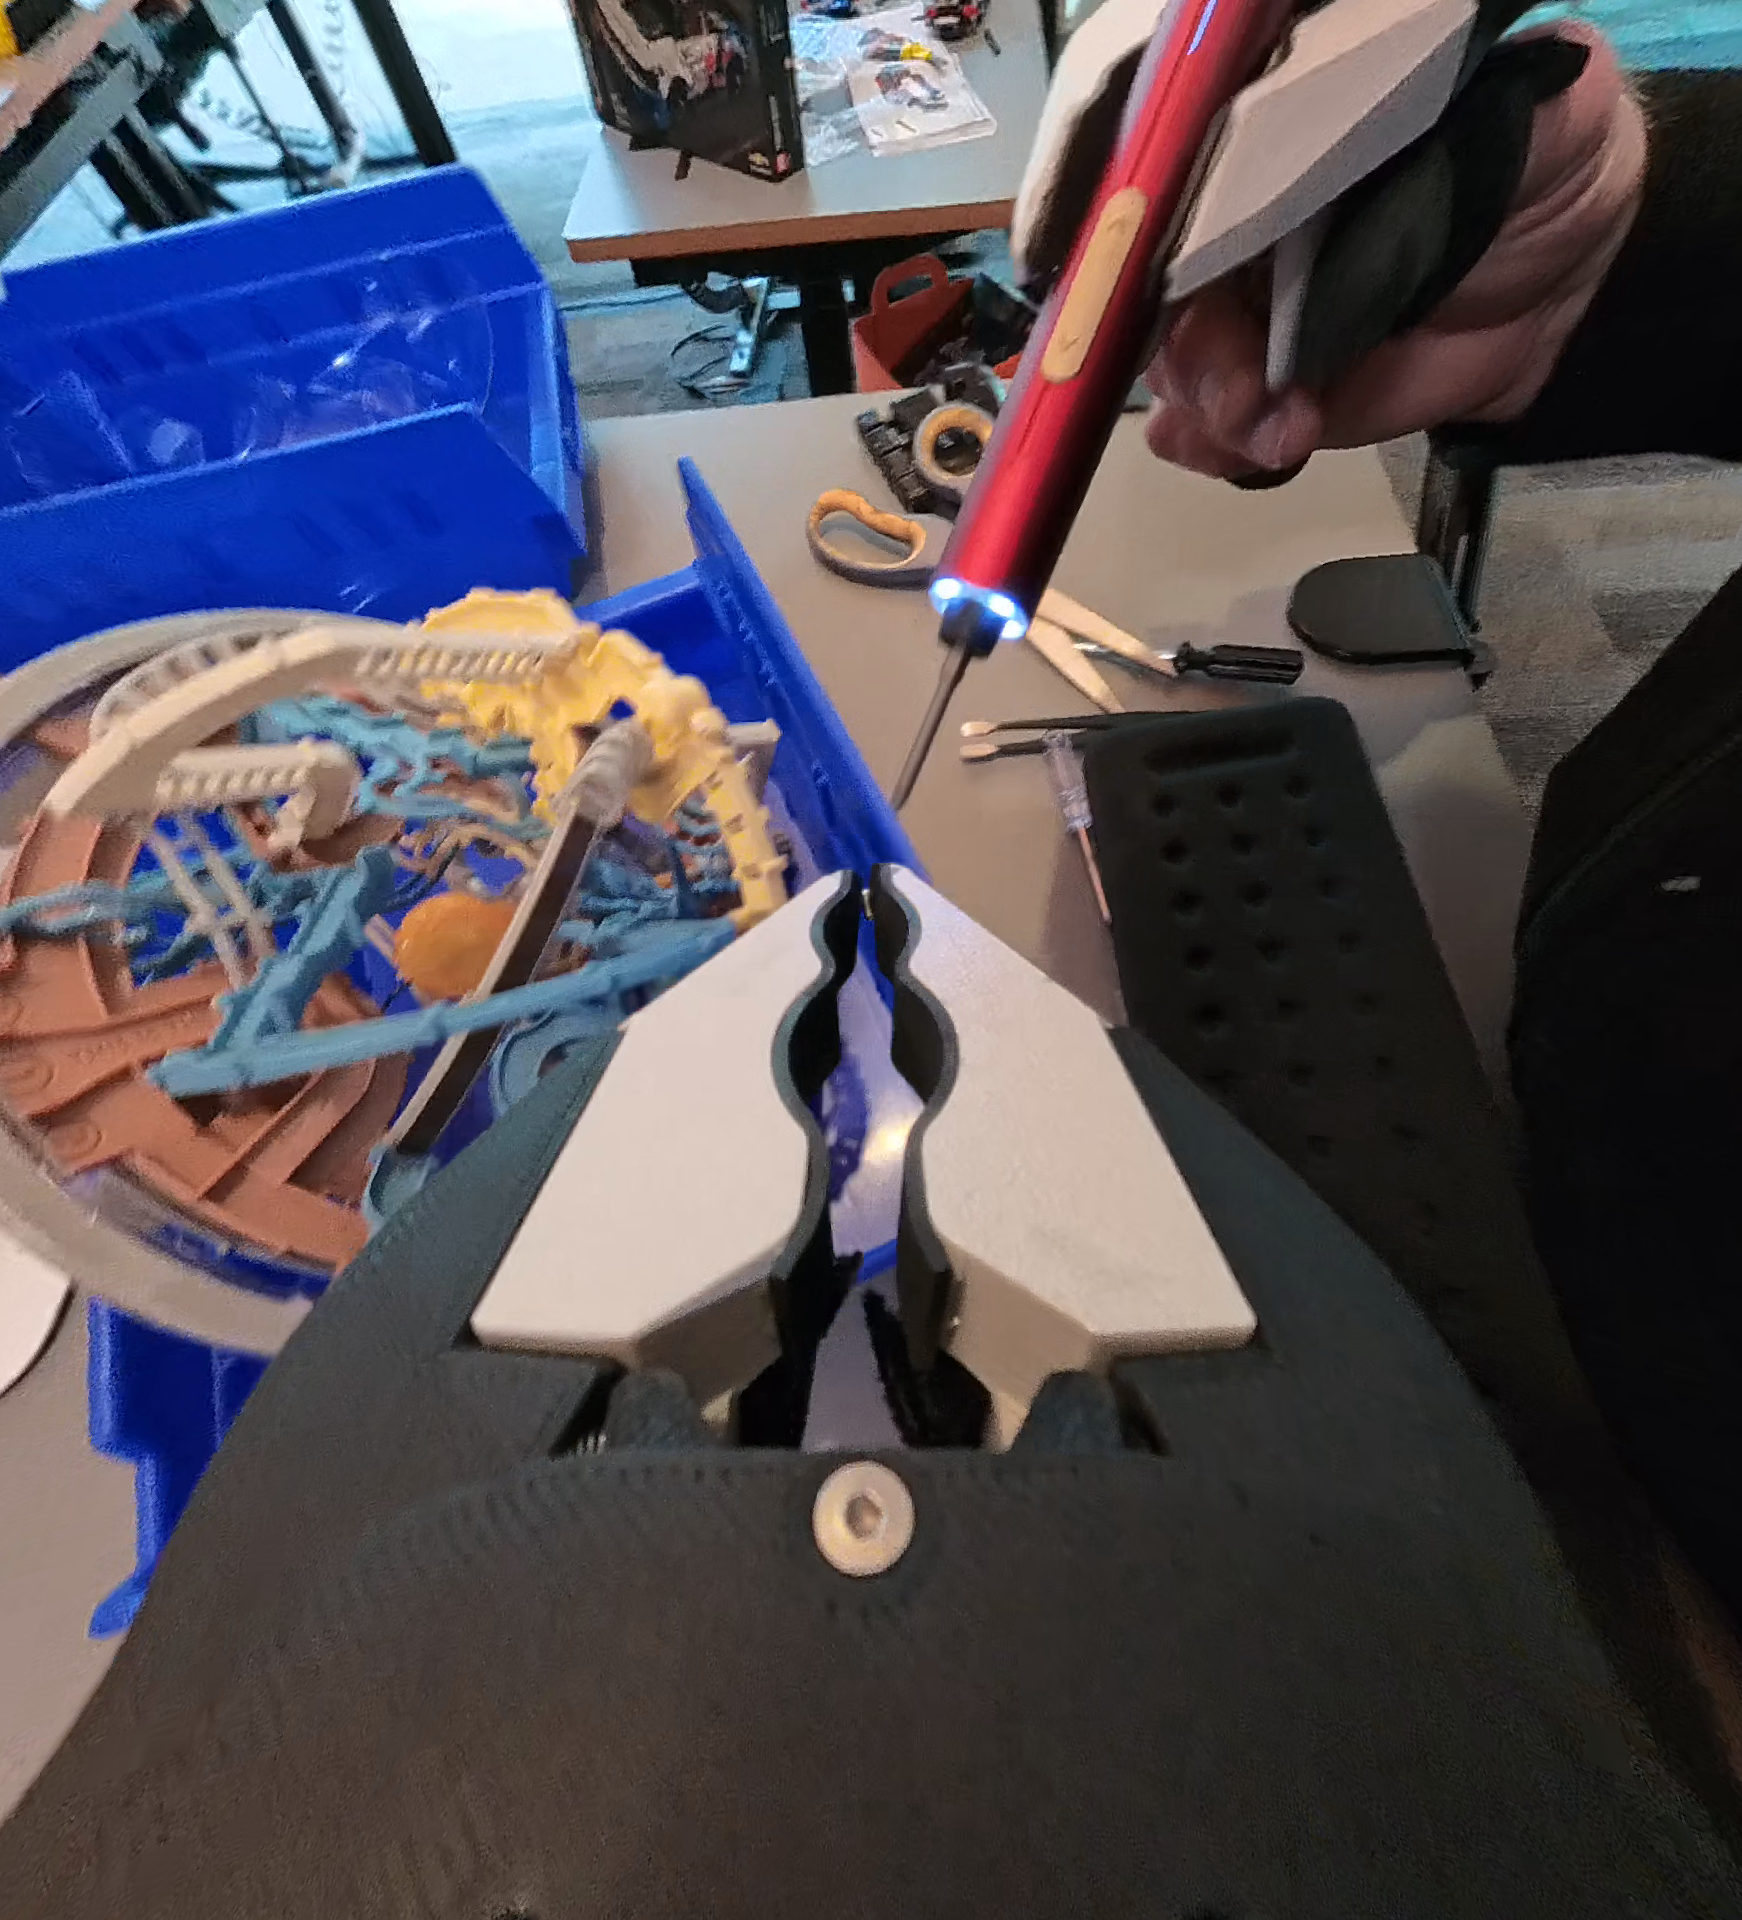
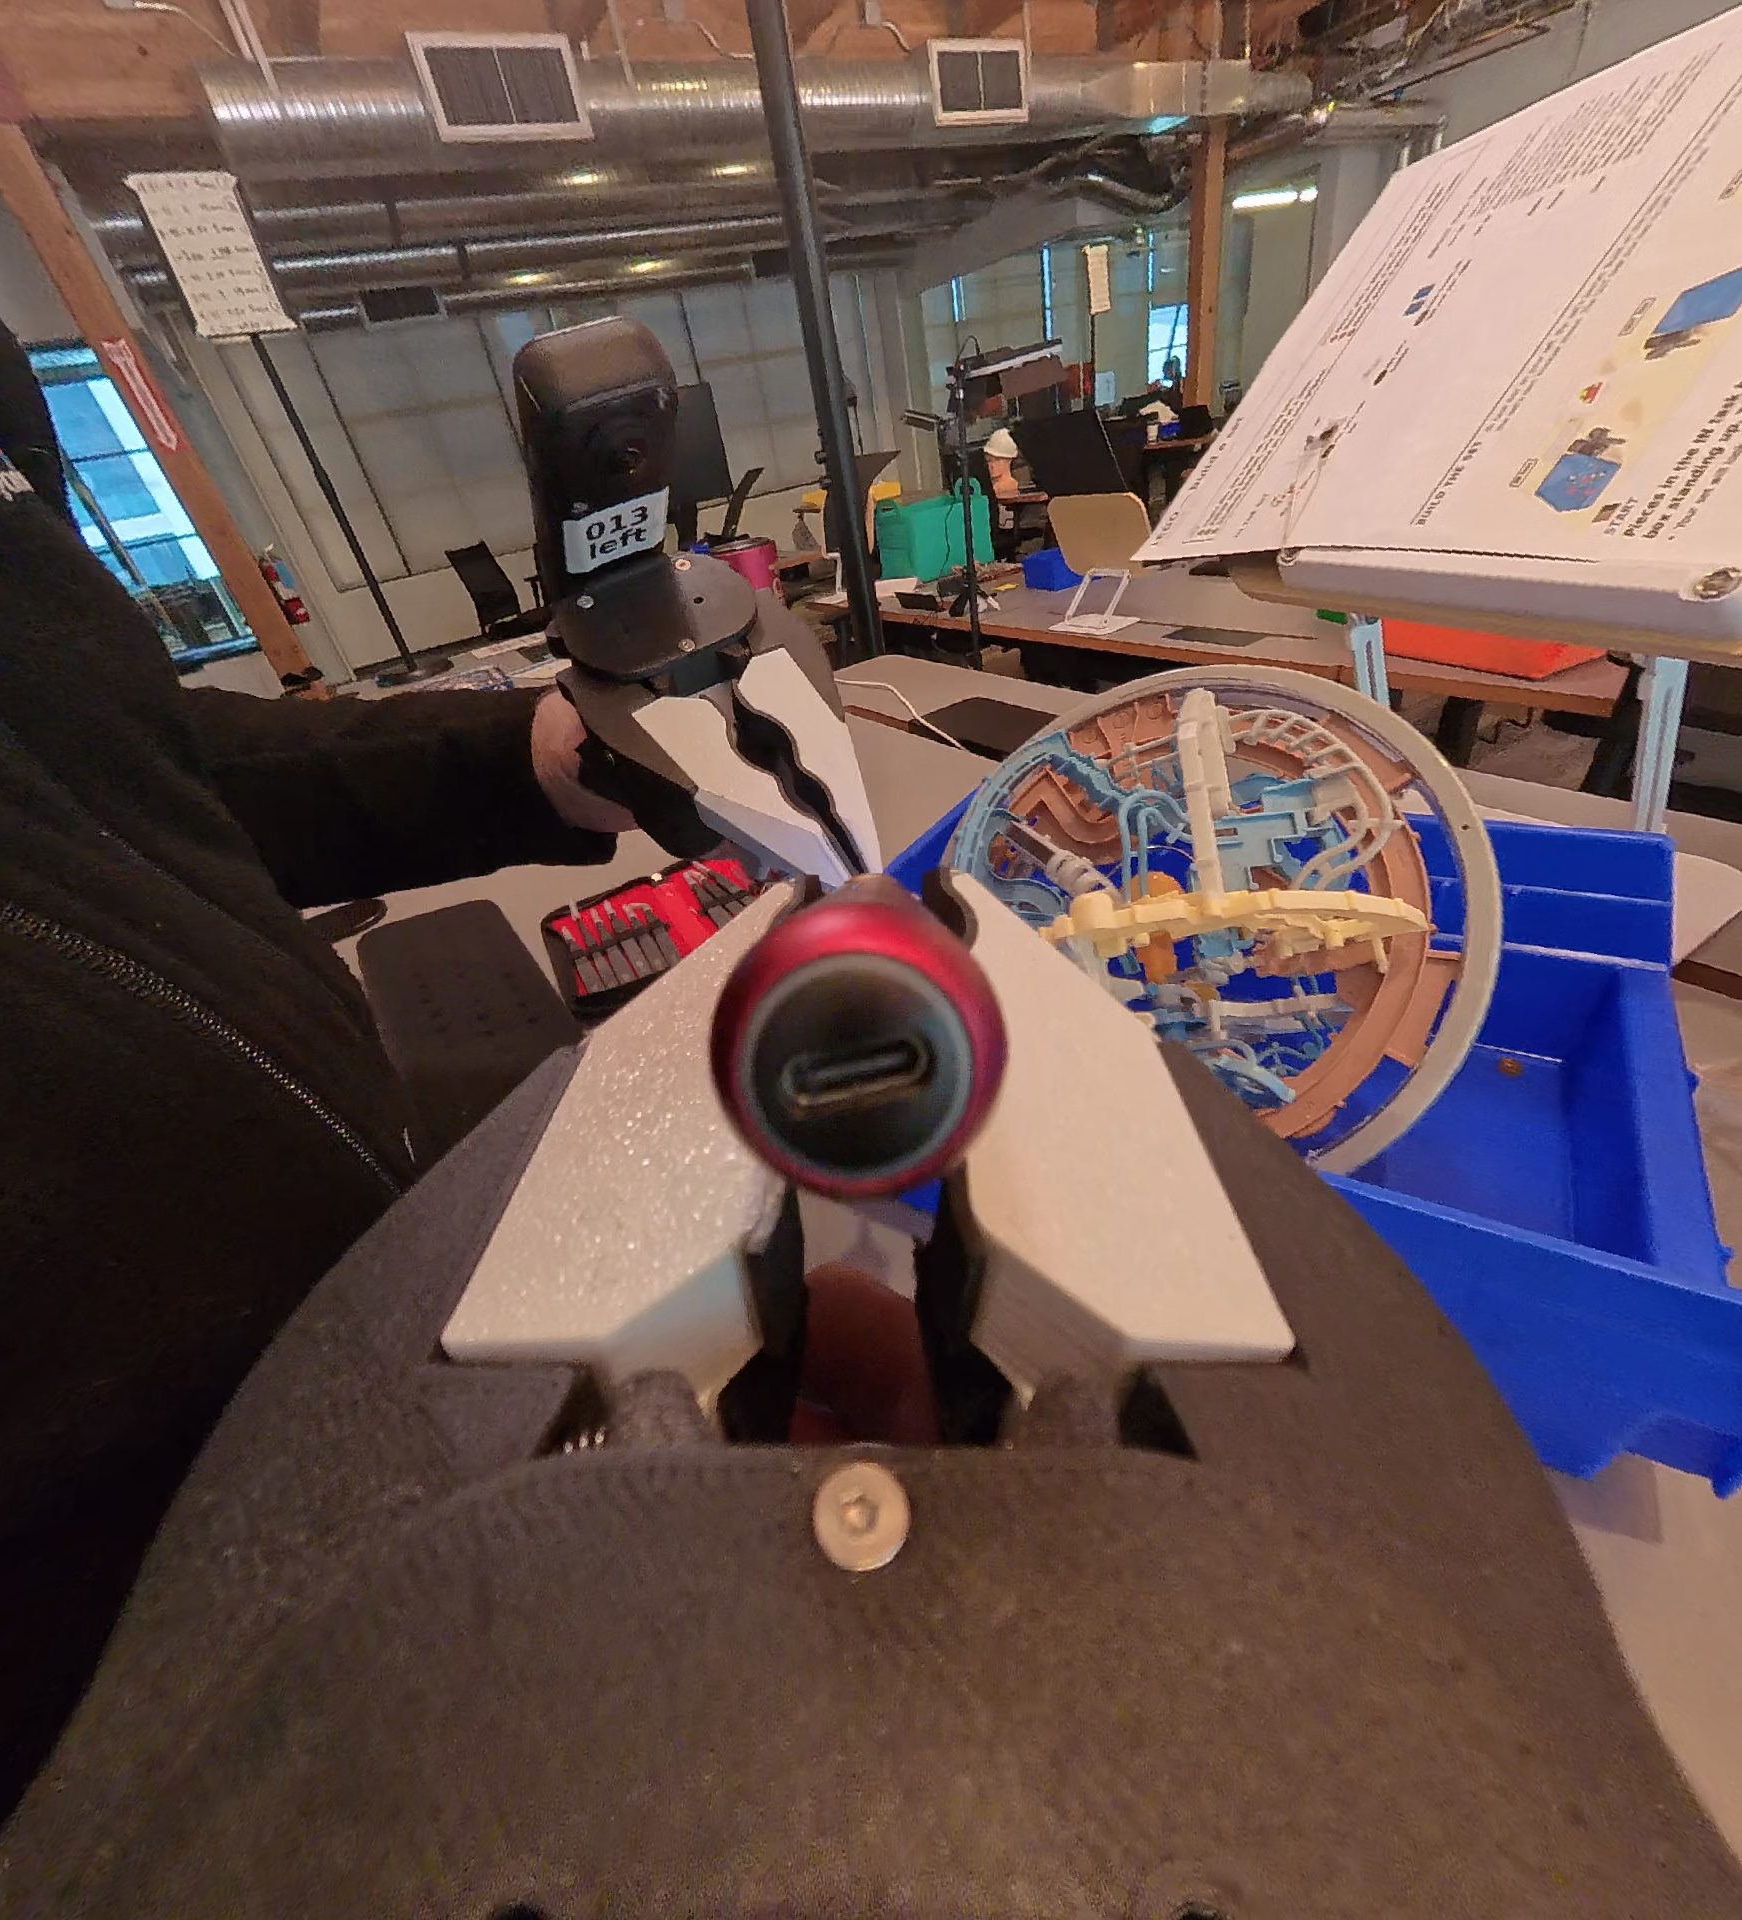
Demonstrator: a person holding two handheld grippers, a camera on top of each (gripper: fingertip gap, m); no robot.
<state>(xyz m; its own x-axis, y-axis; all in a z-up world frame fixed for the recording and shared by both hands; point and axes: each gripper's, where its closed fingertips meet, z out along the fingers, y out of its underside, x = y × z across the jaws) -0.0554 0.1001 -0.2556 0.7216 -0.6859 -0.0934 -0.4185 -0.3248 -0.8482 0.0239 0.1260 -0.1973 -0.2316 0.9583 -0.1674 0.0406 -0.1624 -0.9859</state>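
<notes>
The grey worktop (image 1: 1210, 488) is stretching smooth and matte from near to far, with bare room lying between the blue bins and the perforated black mat (image 1: 1262, 935) at the right. A ribbed blue plastic bin (image 2: 1573, 1195) is sitting toward the left, its thin wall edge running just beside the left hand-held gripper (image 1: 865, 899). Leaning in that bin is a round maze globe (image 1: 223, 935), a grey ring framing tangled blue, brown and cream plastic tracks. A second blue bin (image 1: 223, 416) is standing farther off. The right hand-held gripper (image 2: 872, 899) is clenching a glossy red electric screwdriver (image 1: 1064, 343), its slim dark bit pointing down above the worktop near the bin's edge, two small lights glowing at its nose. The left hand-held gripper is pinching a tiny screw (image 1: 864, 902) at its wavy fingertips, jaws nearly closed. Scissors (image 1: 867, 535) and small tools are lying far right.
</notes>
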